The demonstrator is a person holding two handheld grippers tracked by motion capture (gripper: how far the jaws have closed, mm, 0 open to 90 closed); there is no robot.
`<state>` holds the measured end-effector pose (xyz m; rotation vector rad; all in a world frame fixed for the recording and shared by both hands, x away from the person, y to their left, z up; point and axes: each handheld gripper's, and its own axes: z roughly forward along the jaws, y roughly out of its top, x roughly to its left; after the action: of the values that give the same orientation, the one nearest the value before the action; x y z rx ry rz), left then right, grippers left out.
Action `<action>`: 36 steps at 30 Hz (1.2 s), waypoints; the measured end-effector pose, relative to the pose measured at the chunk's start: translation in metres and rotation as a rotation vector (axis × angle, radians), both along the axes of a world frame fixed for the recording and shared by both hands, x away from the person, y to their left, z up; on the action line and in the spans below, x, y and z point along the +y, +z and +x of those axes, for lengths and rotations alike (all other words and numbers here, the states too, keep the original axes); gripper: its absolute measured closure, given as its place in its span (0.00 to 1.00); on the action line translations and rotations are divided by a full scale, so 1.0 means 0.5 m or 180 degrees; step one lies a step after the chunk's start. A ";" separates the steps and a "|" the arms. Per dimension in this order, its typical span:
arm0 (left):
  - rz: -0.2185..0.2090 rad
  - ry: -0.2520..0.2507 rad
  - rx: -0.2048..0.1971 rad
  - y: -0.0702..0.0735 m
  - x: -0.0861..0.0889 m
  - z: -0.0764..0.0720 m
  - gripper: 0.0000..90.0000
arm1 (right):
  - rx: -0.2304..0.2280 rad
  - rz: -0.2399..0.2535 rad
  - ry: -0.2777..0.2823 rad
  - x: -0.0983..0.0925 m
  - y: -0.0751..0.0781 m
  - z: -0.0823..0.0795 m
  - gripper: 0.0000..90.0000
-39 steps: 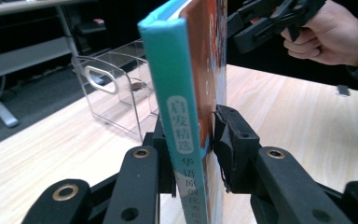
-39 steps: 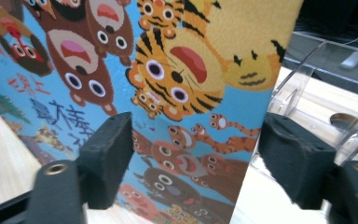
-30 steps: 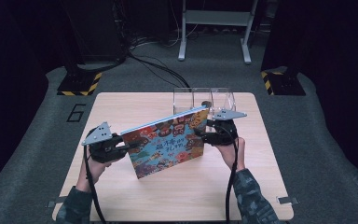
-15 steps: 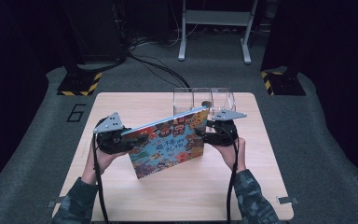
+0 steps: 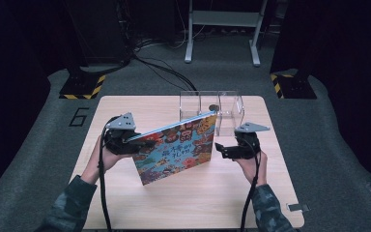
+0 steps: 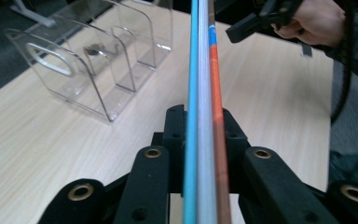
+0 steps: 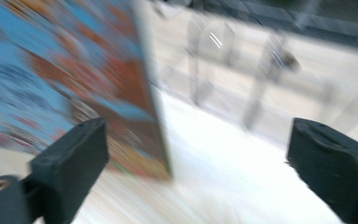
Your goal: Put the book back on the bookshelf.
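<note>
A colourful picture book (image 5: pixel 178 147) stands tilted on its lower edge on the wooden table (image 5: pixel 125 108). My left gripper (image 5: pixel 133 144) is shut on the book's left edge, its jaws having just closed further. In the left gripper view the book's thin edge (image 6: pixel 200 70) runs straight out from between the clamped jaws of that gripper (image 6: pixel 200 135). My right gripper (image 5: pixel 220 149) sits just off the book's right edge, its jaws having just opened wide. In the blurred right gripper view the book (image 7: pixel 74 70) lies ahead of the right gripper (image 7: pixel 196 154), with neither pad touching it.
A clear acrylic rack (image 5: pixel 212 104) with upright dividers stands at the table's far edge behind the book, also seen as the rack (image 6: pixel 88 56). The other hand's gripper (image 6: pixel 256 21) shows beyond the book. Cables trail from both grippers toward the near edge.
The left gripper moved in to the right and closed on the book's left edge. The right gripper let go of the right edge and drew slightly away, now open.
</note>
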<state>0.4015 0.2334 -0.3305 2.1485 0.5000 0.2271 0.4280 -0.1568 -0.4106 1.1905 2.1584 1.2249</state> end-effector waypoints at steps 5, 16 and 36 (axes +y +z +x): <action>0.0105 -0.0071 0.0028 0.007 -0.010 -0.007 0.89 | 0.0262 -0.0132 -0.0522 -0.073 -0.092 -0.014 0.00; 0.0104 0.0042 0.0190 0.024 -0.021 0.012 0.90 | 0.0825 -0.0117 -0.0989 -0.188 -0.214 -0.013 0.02; 0.0136 0.0111 0.0236 0.096 -0.051 0.051 0.90 | 0.0454 0.0001 -0.1109 -0.206 -0.233 -0.029 0.10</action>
<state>0.4272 0.2080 -0.2828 2.1973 0.5803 0.1792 0.4135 -0.2598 -0.5272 1.6149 1.9342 1.0156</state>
